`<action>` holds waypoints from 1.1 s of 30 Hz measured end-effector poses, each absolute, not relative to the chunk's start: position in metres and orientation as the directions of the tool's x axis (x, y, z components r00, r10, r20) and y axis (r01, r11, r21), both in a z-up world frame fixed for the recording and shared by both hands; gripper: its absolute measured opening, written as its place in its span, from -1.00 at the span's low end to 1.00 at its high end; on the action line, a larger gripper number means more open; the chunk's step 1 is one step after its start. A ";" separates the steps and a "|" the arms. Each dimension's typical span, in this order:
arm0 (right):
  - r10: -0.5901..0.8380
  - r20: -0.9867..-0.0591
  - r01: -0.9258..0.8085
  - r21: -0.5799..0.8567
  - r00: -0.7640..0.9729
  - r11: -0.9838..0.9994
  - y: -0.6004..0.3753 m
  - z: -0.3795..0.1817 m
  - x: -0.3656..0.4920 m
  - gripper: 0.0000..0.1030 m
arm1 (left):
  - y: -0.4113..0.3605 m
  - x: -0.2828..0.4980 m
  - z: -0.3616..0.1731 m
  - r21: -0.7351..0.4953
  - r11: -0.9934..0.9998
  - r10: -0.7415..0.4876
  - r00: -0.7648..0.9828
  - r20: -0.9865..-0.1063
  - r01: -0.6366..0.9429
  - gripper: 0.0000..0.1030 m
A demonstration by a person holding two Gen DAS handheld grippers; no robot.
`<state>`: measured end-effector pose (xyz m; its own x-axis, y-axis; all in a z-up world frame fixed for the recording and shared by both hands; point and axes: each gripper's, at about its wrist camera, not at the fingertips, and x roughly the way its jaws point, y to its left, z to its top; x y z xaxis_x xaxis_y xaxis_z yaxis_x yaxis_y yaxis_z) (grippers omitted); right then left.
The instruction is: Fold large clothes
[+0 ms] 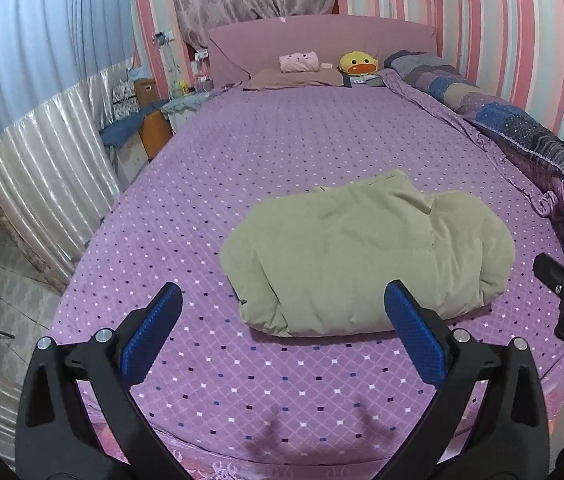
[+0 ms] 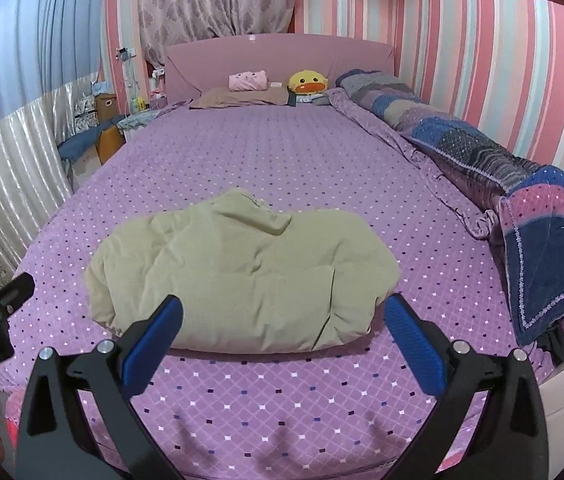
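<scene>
Folded beige garment [image 1: 366,256] lying crosswise on bed [image 1: 282,148], both tongs [image 1: 282,312] [image 2: 282,312] wide, empty

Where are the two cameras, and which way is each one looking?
Left wrist: on the left gripper, looking up the bed toward the headboard; its open fingers show, the right gripper's body at the right edge.
Right wrist: on the right gripper, facing likewise; its open fingers show, the left gripper's body at the left edge.
Shared: the folded beige garment, the duck toy.

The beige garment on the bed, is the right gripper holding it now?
No, the right gripper is open and empty, hovering above the bedspread just short of the folded beige garment.
</scene>
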<state>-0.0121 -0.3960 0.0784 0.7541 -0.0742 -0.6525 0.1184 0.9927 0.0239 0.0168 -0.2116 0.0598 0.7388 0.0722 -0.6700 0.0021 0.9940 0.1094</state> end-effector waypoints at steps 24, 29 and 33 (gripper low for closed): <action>-0.074 -0.631 0.122 0.034 0.772 0.992 -0.393 0.092 -0.023 0.95 | -0.195 -0.001 0.076 0.116 0.993 0.085 0.763 -0.641 -0.013 0.94; -0.074 -0.634 0.123 0.034 0.770 0.992 -0.394 0.092 -0.024 0.95 | -0.191 -0.002 0.075 0.105 0.994 0.074 0.762 -0.643 -0.008 0.94; -0.083 -0.633 0.129 0.027 0.770 0.991 -0.395 0.091 -0.025 0.95 | -0.191 -0.001 0.075 0.108 0.994 0.076 0.763 -0.642 -0.009 0.94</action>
